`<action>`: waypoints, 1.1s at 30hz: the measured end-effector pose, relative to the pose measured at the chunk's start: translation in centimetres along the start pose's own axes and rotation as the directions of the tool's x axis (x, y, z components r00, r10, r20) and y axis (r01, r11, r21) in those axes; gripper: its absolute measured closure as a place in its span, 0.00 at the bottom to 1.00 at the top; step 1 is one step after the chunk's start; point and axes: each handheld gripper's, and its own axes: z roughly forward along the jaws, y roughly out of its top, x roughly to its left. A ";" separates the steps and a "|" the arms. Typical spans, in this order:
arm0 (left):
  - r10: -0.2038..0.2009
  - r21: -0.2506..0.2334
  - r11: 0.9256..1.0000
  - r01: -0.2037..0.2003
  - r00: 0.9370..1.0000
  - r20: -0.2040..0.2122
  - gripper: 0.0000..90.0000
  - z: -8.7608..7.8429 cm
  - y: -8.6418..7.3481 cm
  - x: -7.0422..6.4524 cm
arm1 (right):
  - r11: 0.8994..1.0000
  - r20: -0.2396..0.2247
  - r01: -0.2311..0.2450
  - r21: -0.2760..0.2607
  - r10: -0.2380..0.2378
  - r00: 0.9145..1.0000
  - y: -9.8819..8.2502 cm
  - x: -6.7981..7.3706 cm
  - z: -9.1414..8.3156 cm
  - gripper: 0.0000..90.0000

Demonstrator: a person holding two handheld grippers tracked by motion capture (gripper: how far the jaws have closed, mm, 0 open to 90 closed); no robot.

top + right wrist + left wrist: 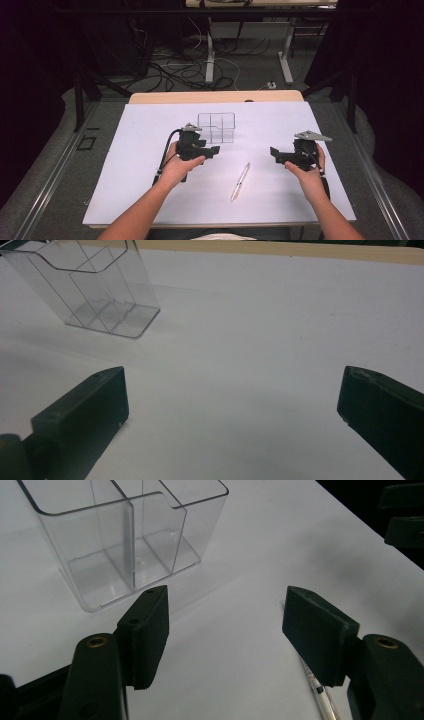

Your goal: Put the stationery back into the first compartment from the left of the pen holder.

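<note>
The left tongs (pixel 214 150) stand wide apart with nothing between the jaws, held just above the sheet with the tips pointing toward the middle of the table. The right tongs (pixel 274 153) are just as wide and just as empty, tips pointing back at the left pair, so the two face each other across a bare stretch of sheet. That mirrored, hovering pose looks like a ready stance: neither tool has committed to anything yet.

The jaws are blocky black pads with a dull, slightly rough face, set on darker arms with brass-coloured screw heads; in the left gripper view, the pad (pixel 150 630) on the left shows its flat gripping face turned inward.

Between the two tongs, but nearer the person, lies the pen (pixel 240 181), slim, pale and glossy, flat on the sheet and slanted, its far end pointing toward the gap between the tongs. In the left gripper view, one end of it (pixel 322 695) shows beside and under the jaw on the right of the picture. It looks light, smooth and apt to roll, so a grip across the barrel seems the safer bet.

Just beyond the left tongs stands the holder (pixel 216 127), clear hard plastic, boxy, upright, split by thin walls into compartments, all empty as far as can be seen. From the right tongs it sits well off (pixel 95 290). Its open top probably suits dropping the pen in upright.

Everything rests on a white matte sheet (pixel 140 175) over the table.
</note>
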 end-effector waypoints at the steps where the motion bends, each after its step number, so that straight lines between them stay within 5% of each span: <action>1: 0.000 0.007 1.000 0.000 1.000 0.002 0.40 0.1 0.0 0.0 | 1.000 0.002 -0.006 0.001 0.006 1.000 0.0 0.0 0.0 0.00; 7: -0.039 0.043 0.998 0.038 0.999 0.023 0.42 0.9 0.6 -0.5 | 1.000 0.006 -0.001 -0.003 0.002 1.000 -0.2 -0.3 0.0 0.00; 17: -0.157 0.173 0.975 0.142 0.985 0.076 0.46 2.8 1.7 -1.5 | 1.000 0.010 0.004 0.000 -0.004 1.000 -0.4 -0.7 -0.2 0.00; 24: -0.157 0.222 0.966 0.135 0.984 0.083 0.47 3.9 2.0 -2.1 | 1.000 0.003 0.004 0.004 -0.004 1.000 -0.4 -0.8 -0.2 0.00; 33: -0.198 0.255 0.952 0.170 0.976 0.090 0.51 5.2 2.1 -2.4 | 1.000 0.000 0.008 0.001 -0.008 1.000 -0.4 -0.9 -0.3 0.00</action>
